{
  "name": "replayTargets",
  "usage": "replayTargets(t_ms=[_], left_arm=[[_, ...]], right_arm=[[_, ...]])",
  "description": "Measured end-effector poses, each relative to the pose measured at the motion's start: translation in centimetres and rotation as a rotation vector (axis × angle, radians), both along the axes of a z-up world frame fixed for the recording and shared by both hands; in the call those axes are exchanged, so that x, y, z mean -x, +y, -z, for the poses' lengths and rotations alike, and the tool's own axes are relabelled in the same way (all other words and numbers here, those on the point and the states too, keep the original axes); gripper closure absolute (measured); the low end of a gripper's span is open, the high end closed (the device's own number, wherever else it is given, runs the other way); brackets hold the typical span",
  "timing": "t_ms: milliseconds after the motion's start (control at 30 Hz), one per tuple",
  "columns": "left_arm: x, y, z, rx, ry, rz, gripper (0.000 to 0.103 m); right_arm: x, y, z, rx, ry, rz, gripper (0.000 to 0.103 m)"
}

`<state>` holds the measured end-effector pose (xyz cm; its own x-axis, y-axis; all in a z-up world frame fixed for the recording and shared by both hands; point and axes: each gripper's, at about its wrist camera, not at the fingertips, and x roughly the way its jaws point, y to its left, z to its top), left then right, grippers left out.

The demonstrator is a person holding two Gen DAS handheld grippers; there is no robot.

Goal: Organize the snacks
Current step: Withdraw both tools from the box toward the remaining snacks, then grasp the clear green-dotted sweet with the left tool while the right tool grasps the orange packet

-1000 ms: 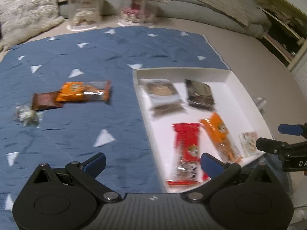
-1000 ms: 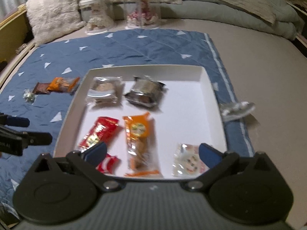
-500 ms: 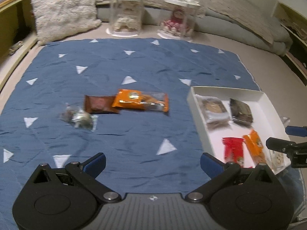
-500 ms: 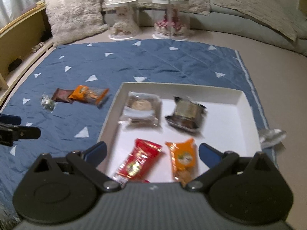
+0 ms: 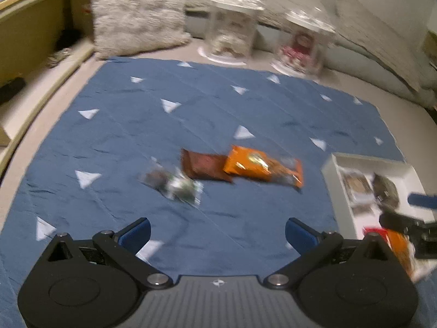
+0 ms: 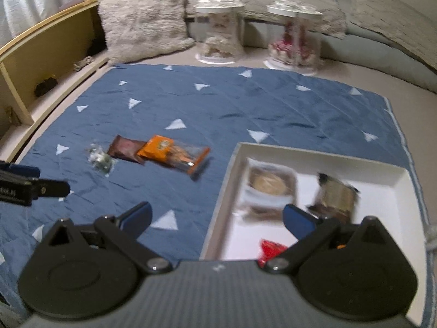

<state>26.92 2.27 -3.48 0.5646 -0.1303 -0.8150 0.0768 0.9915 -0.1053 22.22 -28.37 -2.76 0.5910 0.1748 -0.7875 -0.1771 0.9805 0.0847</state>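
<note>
Three loose snacks lie on the blue blanket [image 5: 191,114]: an orange packet [image 5: 262,168], a brown packet [image 5: 203,165] partly under it, and a small clear-wrapped candy [image 5: 177,184]. They also show in the right wrist view: the orange packet [image 6: 172,154], the brown packet [image 6: 124,147] and the candy [image 6: 99,160]. A white tray [image 6: 393,180] holds several packed snacks, among them a cookie pack [image 6: 269,184] and a dark pack [image 6: 336,195]. My left gripper [image 5: 217,231] is open and empty, short of the loose snacks. My right gripper [image 6: 215,217] is open and empty over the tray's left edge.
Two clear jars [image 6: 218,35] [image 6: 293,38] stand beyond the blanket's far edge. A fluffy pillow [image 6: 144,16] lies at the back left beside a wooden shelf [image 6: 41,54]. Grey cushions run along the back right.
Both grippers have swung left, away from the tray and toward the loose snacks. The snacks now sit near the centre of the left wrist view. Both grippers stay open.
</note>
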Motion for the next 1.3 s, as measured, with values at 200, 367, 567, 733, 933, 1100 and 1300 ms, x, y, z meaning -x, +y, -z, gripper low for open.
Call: replayTargets(t_ms=[200, 367, 567, 733, 933, 1100, 1300], left_arm=[[-2.7, 2.4, 0.3, 0.05, 0.001, -0.103, 0.0], [-5.0, 3.5, 1.9, 0.12, 0.028, -0.188, 0.0], [-7.3, 4.0, 4.0, 0.206, 0.081, -0.271, 0.001], [-8.6, 3.3, 5.4, 0.203, 0.112, -0.277, 0.003], [-9.5, 4.0, 7.4, 0.138, 0.093, -0.371, 0.003], [-10.2, 4.4, 8.4, 0.087, 0.072, -0.416, 0.003], [-10.8, 3.6, 9.8, -0.013, 0.126, -0.376, 0.003]], right_arm=[[-2.5, 2.6, 0.4, -0.028, -0.038, -0.024, 0.0], [-4.7, 4.4, 1.0, -0.008, -0.076, -0.08, 0.0], [-9.6, 4.7, 1.6, -0.03, -0.044, -0.103, 0.005], [-14.0, 3.6, 3.8, -0.117, 0.012, -0.014, 0.055], [-17.2, 4.0, 6.9, -0.113, 0.035, -0.02, 0.065], [-18.7, 4.1, 9.2, -0.084, 0.068, -0.008, 0.065], [-19.0, 5.8, 10.7, -0.017, 0.089, -0.111, 0.063]])
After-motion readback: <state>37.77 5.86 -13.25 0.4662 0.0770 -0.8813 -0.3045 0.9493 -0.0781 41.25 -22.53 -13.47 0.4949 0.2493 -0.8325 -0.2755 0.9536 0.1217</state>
